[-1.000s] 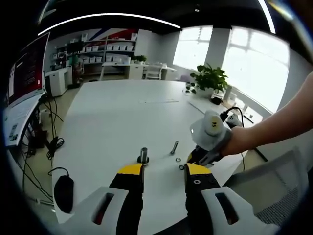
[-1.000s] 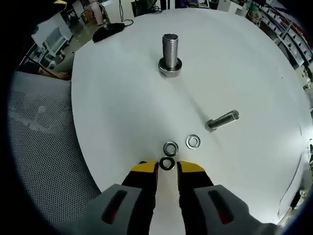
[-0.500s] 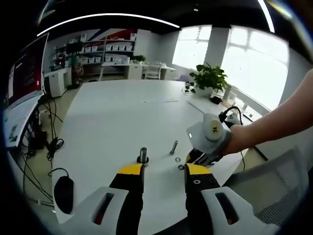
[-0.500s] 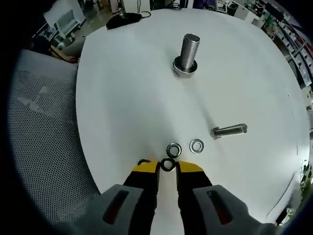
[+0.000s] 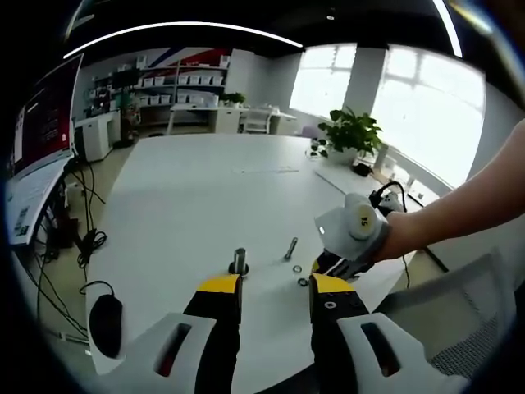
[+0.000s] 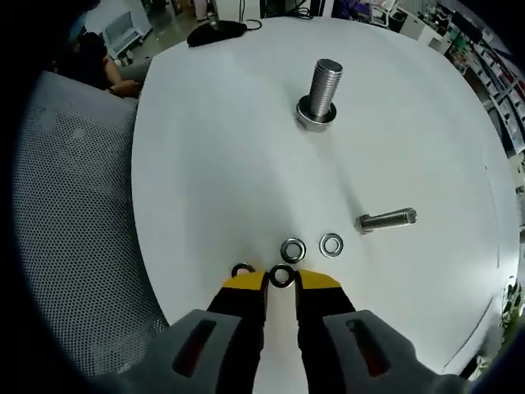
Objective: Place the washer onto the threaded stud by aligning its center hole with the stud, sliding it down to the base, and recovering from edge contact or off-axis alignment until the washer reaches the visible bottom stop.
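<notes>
1. The right gripper (image 6: 281, 279) has its yellow-tipped jaws drawn close on either side of a dark washer (image 6: 281, 276) at the near edge of the white bench (image 6: 205, 164). It looks pinched by the rim, though whether it is lifted clear of the bench cannot be told.
2. The threaded stud (image 6: 322, 92) stands upright on its wide base well away from the washer, across the bench. Two more washers, one (image 6: 293, 249) just beyond the jaw tips and another (image 6: 330, 244) beside it, lie flat, and a loose bolt (image 6: 386, 220) lies on its side near them. A further ring (image 6: 241, 270) sits just left of the jaws.
3. To do the pickup well, I would check the grip is firm and on the rim only (the centre hole must stay free), then raise straight up so the neighbouring washers are not dragged.
4. Carry it over the stud with the washer level. A tilted ring is likely to catch on the threads.
5. The left gripper (image 5: 271, 283) hangs above the bench with its jaws apart and holding nothing; in its view the stud (image 5: 239, 260) sits just beyond them. It could steady the stud's base if the washer binds.
</notes>
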Available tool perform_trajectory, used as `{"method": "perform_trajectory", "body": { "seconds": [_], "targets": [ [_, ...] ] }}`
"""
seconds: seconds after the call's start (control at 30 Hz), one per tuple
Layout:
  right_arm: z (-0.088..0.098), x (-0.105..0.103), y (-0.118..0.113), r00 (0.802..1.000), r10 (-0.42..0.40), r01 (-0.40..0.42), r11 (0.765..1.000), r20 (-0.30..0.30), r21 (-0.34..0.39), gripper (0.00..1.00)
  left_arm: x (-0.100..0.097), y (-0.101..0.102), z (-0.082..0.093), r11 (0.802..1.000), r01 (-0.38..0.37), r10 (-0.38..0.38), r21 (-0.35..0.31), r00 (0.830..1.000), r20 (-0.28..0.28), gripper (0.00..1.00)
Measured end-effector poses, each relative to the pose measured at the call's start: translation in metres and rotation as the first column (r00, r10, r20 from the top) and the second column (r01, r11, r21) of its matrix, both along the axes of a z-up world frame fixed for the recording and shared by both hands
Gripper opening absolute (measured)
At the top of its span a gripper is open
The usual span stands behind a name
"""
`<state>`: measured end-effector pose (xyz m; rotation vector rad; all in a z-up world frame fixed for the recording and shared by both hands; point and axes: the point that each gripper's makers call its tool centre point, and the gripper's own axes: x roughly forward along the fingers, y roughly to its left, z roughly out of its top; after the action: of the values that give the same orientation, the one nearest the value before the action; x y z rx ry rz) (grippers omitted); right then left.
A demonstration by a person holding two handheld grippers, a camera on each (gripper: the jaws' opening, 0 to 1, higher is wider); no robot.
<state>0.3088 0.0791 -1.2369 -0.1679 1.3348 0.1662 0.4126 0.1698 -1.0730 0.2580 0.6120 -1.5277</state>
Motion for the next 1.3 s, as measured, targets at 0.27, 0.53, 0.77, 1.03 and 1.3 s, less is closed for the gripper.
{"method": "perform_trajectory", "body": {
  "seconds": [0.27, 0.53, 0.77, 1.03, 1.3],
  "targets": [
    [-0.009, 0.002, -0.007, 1.0, -0.003, 0.003, 1.0, 0.013, 0.007, 0.15, 0.008, 0.0, 0.01, 1.0, -0.021, 0.02, -0.02, 1.0, -0.023, 0.31],
    [-0.007, 0.003, -0.006, 0.999, -0.025, 0.025, 1.0, 0.026, 0.013, 0.15, 0.012, 0.004, 0.019, 0.999, -0.03, 0.028, -0.044, 0.998, -0.048, 0.31],
    [-0.007, 0.002, -0.005, 0.999, -0.031, 0.031, 0.999, 0.025, 0.021, 0.15, 0.014, 0.005, 0.02, 0.998, -0.032, 0.029, -0.051, 0.998, -0.048, 0.31],
    [-0.003, 0.0, -0.003, 0.997, -0.058, 0.057, 0.998, 0.044, 0.023, 0.14, 0.015, 0.008, 0.022, 0.998, -0.03, 0.027, -0.059, 0.998, -0.055, 0.3],
    [-0.004, 0.002, -0.005, 0.996, -0.089, 0.088, 0.996, 0.033, 0.027, 0.15, 0.028, 0.015, 0.031, 0.996, -0.043, 0.038, -0.073, 0.998, -0.059, 0.3]
  ]
}}
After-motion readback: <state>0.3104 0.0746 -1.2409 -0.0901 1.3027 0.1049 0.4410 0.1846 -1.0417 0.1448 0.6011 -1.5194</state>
